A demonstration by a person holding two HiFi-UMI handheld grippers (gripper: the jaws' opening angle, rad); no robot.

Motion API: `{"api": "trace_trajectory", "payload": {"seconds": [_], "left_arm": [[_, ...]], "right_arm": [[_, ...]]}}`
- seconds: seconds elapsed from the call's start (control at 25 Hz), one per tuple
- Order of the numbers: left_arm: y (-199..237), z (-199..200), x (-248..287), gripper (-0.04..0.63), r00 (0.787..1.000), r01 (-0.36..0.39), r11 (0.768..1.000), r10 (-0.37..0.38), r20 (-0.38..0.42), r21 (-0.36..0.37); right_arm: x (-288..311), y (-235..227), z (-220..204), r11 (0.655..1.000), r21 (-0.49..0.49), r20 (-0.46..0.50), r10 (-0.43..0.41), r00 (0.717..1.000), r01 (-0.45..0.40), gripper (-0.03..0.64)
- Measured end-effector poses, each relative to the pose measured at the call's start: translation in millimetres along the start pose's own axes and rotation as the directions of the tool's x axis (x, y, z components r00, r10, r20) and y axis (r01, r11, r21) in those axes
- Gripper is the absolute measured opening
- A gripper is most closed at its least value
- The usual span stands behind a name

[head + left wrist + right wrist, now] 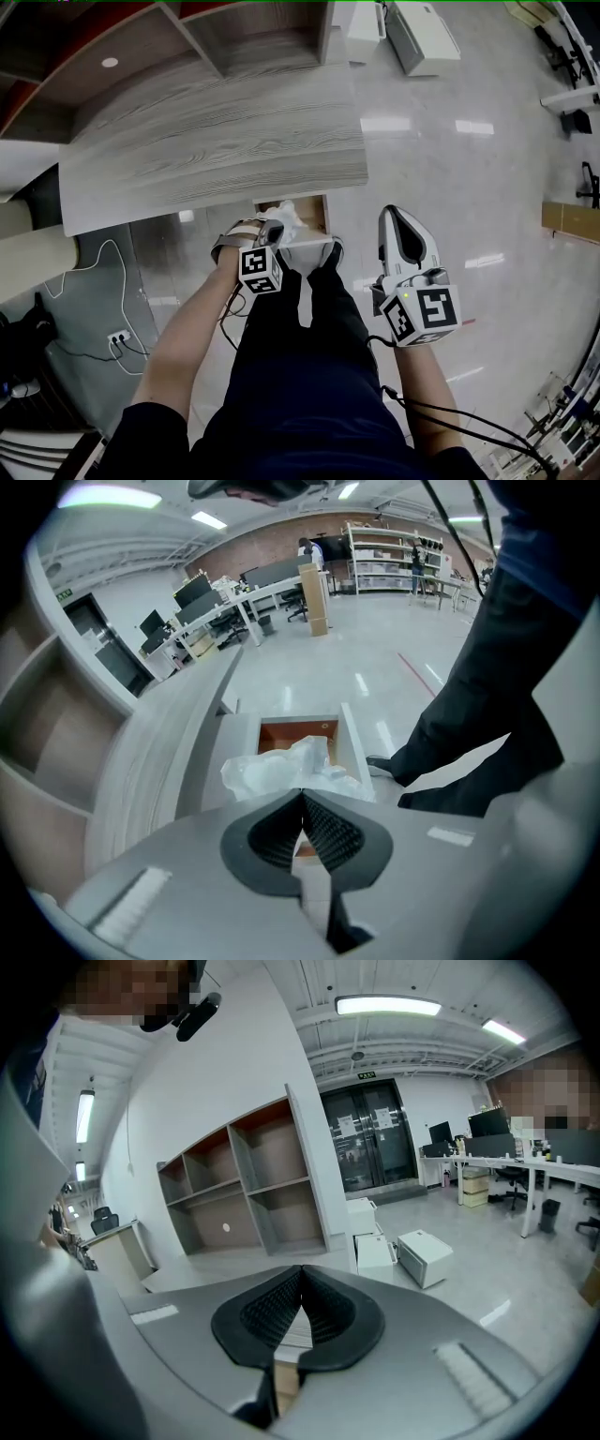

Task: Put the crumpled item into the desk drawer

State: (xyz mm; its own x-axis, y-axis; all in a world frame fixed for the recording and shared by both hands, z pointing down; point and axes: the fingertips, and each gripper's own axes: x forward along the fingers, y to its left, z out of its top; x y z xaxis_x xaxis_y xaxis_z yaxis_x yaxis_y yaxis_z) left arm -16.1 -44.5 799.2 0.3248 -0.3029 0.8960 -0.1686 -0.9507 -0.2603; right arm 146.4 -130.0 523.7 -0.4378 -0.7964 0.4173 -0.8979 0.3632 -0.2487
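Observation:
The crumpled item (281,769) is a white, translucent wad right at the tips of my left gripper (302,797). The jaws are closed and pinch its near edge. It hangs over the open desk drawer (352,747), whose brown inside shows just beyond it. In the head view the left gripper (273,232) holds the wad (288,217) above the drawer (322,212), which sticks out from under the grey wood-grain desk top (216,141). My right gripper (400,220) is to the right of the drawer over the floor, shut and empty, and aims at the room (301,1277).
An empty shelf unit (234,33) stands behind the desk. White boxes (422,33) lie on the glossy floor at the far right. A power strip with cables (119,339) is on the floor at the left. The person's legs and shoes (330,253) are right before the drawer.

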Motion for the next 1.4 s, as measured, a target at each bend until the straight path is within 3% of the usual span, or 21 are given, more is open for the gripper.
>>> {"api": "trace_trajectory", "payload": {"seconds": [0.16, 0.48, 0.72, 1.04, 1.16, 1.28, 1.4], "left_arm": [[-1.5, -5.6, 16.8, 0.005, 0.999, 0.028, 1.000, -0.028, -0.019, -0.002], [-9.4, -11.9, 41.1, 0.005, 0.994, 0.088, 0.992, -0.081, -0.076, 0.092], [-5.0, -22.0, 50.1, 0.006, 0.987, 0.087, 0.996, -0.088, -0.132, -0.016], [-0.7, -20.6, 44.5, 0.053, 0.993, 0.047, 0.993, -0.059, -0.106, -0.111], [11.8, -15.6, 32.3, 0.055, 0.998, 0.015, 0.974, -0.030, -0.063, -0.227], [29.7, -12.7, 9.0, 0.054, 0.999, -0.040, 0.928, 0.035, -0.021, -0.371], [56.1, -9.0, -19.0, 0.054, 0.992, -0.103, 0.882, 0.124, 0.017, -0.461]], "right_arm": [[1.6, -6.9, -8.2, 1.000, 0.014, -0.016, -0.013, 1.000, 0.014, 0.006], [5.7, -12.2, -26.1, 0.999, 0.031, -0.055, -0.020, 0.998, 0.022, 0.006], [9.0, -9.5, -36.9, 0.999, 0.043, -0.067, -0.018, 0.998, 0.020, 0.006], [10.9, -3.0, -40.0, 0.999, 0.044, -0.059, 0.000, 0.998, 0.002, 0.006], [11.1, 0.0, -35.8, 0.999, 0.033, -0.055, 0.003, 0.998, -0.002, 0.006], [6.7, 4.9, -29.3, 1.000, 0.024, -0.045, 0.008, 0.999, -0.007, 0.006], [6.7, 9.4, -19.9, 1.000, 0.014, -0.022, 0.018, 1.000, -0.018, 0.006]]}}
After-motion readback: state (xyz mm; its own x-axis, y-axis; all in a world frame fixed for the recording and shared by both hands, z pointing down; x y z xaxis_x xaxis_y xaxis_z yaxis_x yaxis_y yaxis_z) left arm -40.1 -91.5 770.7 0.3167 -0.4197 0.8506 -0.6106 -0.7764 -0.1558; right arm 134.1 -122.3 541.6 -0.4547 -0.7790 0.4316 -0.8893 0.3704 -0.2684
